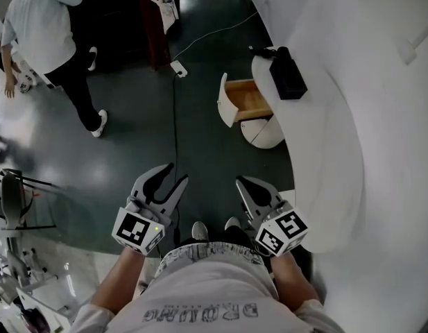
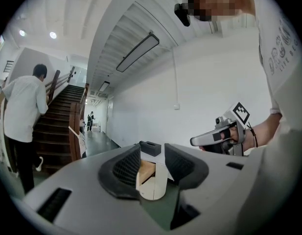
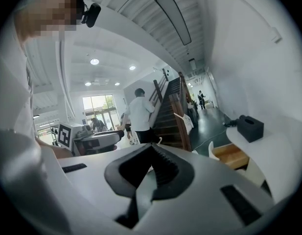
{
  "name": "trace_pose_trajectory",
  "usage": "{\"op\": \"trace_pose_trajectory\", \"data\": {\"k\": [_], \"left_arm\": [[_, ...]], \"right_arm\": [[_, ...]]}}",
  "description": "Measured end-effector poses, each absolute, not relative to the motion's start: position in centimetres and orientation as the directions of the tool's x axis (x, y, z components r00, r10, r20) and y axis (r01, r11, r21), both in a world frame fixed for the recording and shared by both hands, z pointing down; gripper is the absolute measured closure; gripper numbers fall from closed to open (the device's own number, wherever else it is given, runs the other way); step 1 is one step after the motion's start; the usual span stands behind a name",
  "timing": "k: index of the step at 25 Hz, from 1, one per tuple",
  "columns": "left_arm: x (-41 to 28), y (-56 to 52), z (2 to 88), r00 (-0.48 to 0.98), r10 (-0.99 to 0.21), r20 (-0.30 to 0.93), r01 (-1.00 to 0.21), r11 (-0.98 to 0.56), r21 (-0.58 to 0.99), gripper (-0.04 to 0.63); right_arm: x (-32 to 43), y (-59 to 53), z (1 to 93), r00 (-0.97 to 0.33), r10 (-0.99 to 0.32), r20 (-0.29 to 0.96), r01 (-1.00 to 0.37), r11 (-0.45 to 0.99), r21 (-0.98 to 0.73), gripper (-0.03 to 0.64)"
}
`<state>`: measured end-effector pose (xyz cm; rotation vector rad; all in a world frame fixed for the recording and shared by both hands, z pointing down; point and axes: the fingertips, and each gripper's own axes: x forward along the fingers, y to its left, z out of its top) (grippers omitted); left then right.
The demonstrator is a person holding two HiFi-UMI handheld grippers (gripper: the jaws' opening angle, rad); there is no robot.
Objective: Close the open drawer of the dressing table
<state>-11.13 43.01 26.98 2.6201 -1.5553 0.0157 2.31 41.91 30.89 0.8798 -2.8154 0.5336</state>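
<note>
The white dressing table [image 1: 352, 137] curves along the right of the head view. Its drawer [image 1: 245, 99] stands pulled out, showing a wooden inside and a white front panel [image 1: 226, 101]. A black box [image 1: 288, 73] sits on the tabletop above it. Both grippers hang over the dark floor, well short of the drawer. My left gripper [image 1: 173, 175] is open and holds nothing; in the left gripper view the drawer [image 2: 150, 177] shows far off through the gap of the left gripper [image 2: 151, 166]. My right gripper [image 1: 243, 183] is shut and empty, and the drawer [image 3: 231, 155] lies to the right of the right gripper [image 3: 151, 148].
A person in a white shirt [image 1: 50, 33] walks at the upper left, by a wooden stair post [image 1: 152, 19]. A cable [image 1: 175, 116] runs across the floor from a power strip [image 1: 177, 68] towards me. A metal frame [image 1: 12, 200] stands at the left edge.
</note>
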Motion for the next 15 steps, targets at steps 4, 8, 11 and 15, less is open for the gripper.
{"op": "trace_pose_trajectory", "data": {"k": [4, 8, 11, 15], "left_arm": [[-12.3, 42.1, 27.1, 0.480, -0.876, 0.055, -0.876, -0.475, 0.081, 0.425], [-13.0, 40.9, 27.2, 0.480, -0.876, 0.049, -0.876, -0.475, 0.086, 0.425], [-13.2, 39.8, 27.3, 0.479, -0.876, 0.052, -0.876, -0.474, 0.087, 0.425], [-13.7, 38.1, 27.1, 0.472, -0.880, 0.052, -0.880, -0.466, 0.090, 0.425]], "right_arm": [[1.2, 40.9, 30.8, -0.818, -0.521, 0.243, -0.574, 0.768, -0.285, 0.607], [0.5, 39.7, 30.8, -0.819, -0.519, 0.246, -0.573, 0.770, -0.282, 0.607], [0.1, 38.5, 31.0, -0.821, -0.516, 0.246, -0.570, 0.771, -0.284, 0.607], [-0.5, 36.7, 31.1, -0.827, -0.505, 0.247, -0.560, 0.776, -0.290, 0.607]]}}
